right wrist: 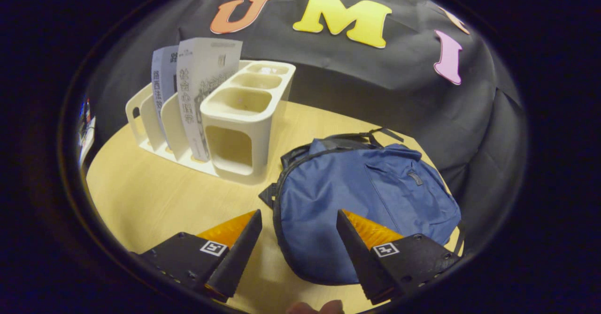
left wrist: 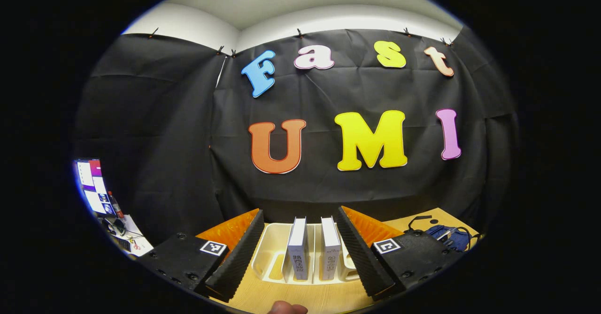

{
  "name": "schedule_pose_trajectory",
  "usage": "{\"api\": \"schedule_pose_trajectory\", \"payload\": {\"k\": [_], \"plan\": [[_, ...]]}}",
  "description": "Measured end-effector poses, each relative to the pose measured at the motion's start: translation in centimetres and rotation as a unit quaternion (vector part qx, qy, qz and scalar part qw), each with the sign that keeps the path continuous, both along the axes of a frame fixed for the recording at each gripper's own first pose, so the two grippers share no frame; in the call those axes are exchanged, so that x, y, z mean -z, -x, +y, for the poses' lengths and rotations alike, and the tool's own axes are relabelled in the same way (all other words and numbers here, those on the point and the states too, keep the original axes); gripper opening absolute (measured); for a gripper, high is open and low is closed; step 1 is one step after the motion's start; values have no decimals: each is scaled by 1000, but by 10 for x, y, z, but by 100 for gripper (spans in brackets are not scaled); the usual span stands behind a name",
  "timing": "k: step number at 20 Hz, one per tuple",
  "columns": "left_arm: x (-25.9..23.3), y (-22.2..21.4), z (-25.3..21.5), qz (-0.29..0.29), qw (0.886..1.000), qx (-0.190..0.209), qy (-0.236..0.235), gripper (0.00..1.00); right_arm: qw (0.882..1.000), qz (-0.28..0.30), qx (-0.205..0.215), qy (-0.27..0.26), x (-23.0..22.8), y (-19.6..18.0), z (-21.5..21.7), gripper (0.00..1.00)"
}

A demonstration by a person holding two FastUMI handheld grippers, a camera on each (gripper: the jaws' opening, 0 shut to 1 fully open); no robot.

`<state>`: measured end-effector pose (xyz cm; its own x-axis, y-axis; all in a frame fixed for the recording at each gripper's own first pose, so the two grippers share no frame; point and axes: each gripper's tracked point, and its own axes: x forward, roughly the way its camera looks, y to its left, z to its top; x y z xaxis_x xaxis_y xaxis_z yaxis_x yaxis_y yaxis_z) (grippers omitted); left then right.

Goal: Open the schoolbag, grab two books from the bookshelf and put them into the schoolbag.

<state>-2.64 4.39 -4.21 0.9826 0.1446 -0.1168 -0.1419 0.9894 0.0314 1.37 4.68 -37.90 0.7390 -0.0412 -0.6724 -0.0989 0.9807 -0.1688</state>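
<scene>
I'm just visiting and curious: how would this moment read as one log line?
stage: start | left hand-held gripper: open, facing two books in bookshelf | right hand-held gripper: open over schoolbag

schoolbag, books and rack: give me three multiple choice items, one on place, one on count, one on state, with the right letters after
1. Where does the schoolbag lie?
A. on the table, beside the rack
B. inside the rack
C. hung on the wall

2. How many books stand in the rack?
A. none
B. two
C. five

3. How does the right gripper stand?
A. shut on a book
B. shut on a strap
C. open, holding nothing

Answers:
1 A, the blue bag lies flat on the wooden top next to the white rack.
2 B, book one and book two stand upright in adjacent slots.
3 C, its fingers are spread apart above the bag with nothing between them.
</scene>
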Motion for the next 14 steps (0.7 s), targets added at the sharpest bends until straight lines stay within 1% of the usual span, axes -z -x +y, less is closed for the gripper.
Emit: {"api": "schedule_pose_trajectory", "payload": {"k": [1, 2, 3, 4, 5, 7, 10, 11, 12, 13, 14], "plan": [[0, -2, 1, 1, 1000, -2, -1, 97, 1000, 4, 3, 9, 6, -3, -2, 98], [1, -1, 3, 3, 1000, -3, -2, 97, 1000, 8, 6, 17, 11, -4, -4, 96], [2, -1, 4, 5, 1000, -5, -3, 97, 1000, 9, 8, 22, 14, -7, -4, 98], [2, -2, 5, 6, 1000, -6, -4, 97, 999, 12, 10, 28, 18, -9, -5, 96], [3, -1, 7, 7, 1000, -6, -6, 97, 999, 14, 13, 33, 20, -12, -6, 98], [2, -3, 8, 8, 1000, -7, -9, 97, 999, 17, 19, 43, 25, -15, -10, 96], [2, -4, 10, 10, 1000, -6, -9, 98, 998, 23, 25, 51, 27, -15, -12, 96], [2, -4, 10, 9, 1000, -7, -9, 97, 998, 15, 22, 56, 21, -16, -13, 99], [2, -5, 11, 8, 1000, -8, -7, 98, 998, 4, 20, 63, 14, -18, -17, 96], [3, -5, 12, 8, 1000, -8, -4, 97, 997, -9, 20, 74, 5, -20, -22, 98], [3, -5, 11, 8, 1000, -9, -1, 97, 996, -22, 22, 89, -2, -21, -30, 96]]}}
